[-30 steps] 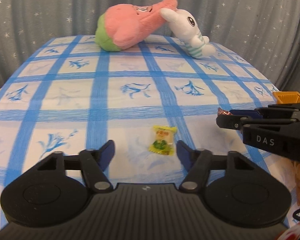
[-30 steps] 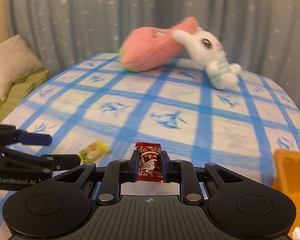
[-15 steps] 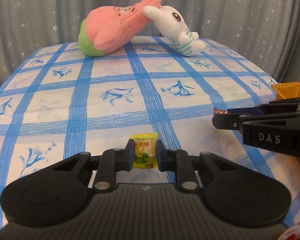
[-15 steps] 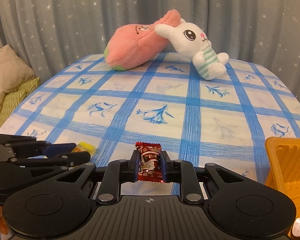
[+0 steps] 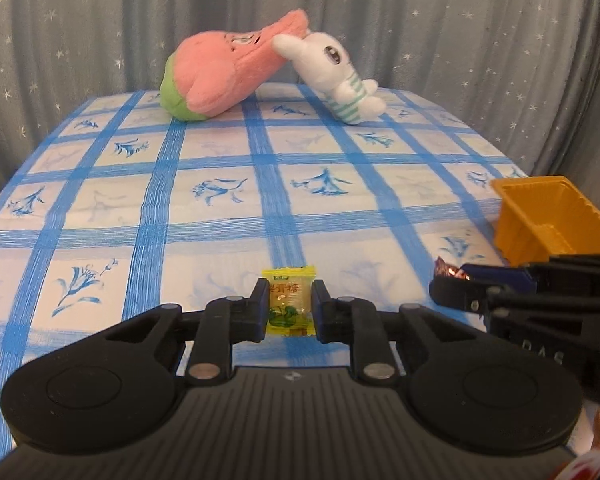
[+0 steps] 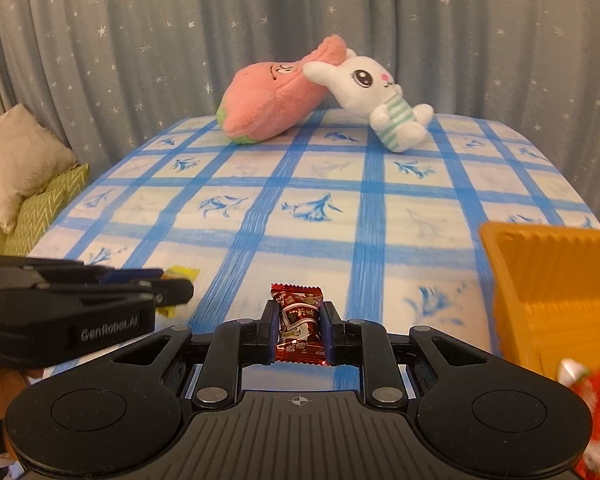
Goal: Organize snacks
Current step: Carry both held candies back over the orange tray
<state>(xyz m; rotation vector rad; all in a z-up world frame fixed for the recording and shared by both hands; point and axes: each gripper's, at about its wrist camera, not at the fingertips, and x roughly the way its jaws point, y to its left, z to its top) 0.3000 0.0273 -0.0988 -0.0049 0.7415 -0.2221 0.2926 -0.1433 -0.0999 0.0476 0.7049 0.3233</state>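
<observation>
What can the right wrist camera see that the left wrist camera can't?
Only the right wrist view shows the cushions beside the table and the red candy's whole wrapper, pinched in the right gripper. Only the left wrist view shows the yellow candy's front, pinched in the left gripper. Both show the pink plush, the white bunny, the orange tray and the blue checked tablecloth.
</observation>
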